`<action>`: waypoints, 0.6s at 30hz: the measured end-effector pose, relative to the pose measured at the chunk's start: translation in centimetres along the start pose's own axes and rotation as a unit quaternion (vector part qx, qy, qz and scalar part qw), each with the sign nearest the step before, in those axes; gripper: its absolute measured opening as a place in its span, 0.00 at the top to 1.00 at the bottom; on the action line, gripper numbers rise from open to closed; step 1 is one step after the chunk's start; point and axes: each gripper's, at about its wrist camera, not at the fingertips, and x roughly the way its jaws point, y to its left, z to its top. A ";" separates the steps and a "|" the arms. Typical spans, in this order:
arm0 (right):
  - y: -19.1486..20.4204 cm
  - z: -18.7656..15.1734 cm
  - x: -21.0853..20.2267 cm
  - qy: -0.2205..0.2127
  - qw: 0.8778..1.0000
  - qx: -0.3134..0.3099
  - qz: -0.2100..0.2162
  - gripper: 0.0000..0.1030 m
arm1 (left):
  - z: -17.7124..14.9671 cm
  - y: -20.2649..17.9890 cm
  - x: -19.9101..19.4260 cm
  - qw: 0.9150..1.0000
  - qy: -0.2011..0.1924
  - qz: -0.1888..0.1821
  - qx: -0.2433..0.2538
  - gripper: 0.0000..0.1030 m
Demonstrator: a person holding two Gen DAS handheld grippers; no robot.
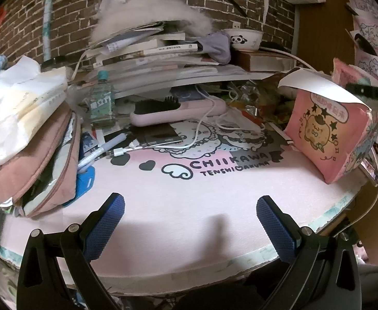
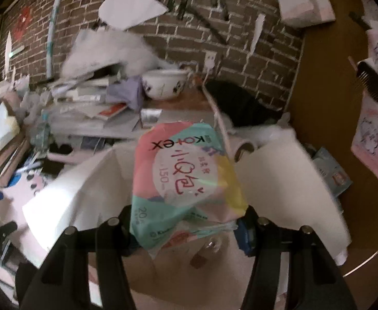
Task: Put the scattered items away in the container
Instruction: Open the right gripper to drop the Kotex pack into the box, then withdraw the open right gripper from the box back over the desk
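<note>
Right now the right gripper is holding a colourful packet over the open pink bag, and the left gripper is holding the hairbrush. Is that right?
Not quite. The left gripper holds nothing: the left wrist view shows its jaws open over the bare pink mat, with the hairbrush lying far behind. The right gripper does hold the colourful packet over the open pink bag.

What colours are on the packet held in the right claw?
Pink, mint green, yellow and white patches on the packet, with red lettering; clearest in the right wrist view.

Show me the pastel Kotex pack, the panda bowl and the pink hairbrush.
Pastel plastic Kotex pack (image 2: 186, 180), right wrist view, printed front.
White panda-print bowl (image 1: 243, 39), left wrist view, outer wall.
Pink plastic hairbrush (image 1: 178, 113), left wrist view, body.
</note>
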 end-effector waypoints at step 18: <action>1.4 -0.6 -1.4 -0.034 0.999 -0.009 0.004 0.00 | 0.2 -0.6 0.1 1.000 -0.001 -0.011 -0.002 0.01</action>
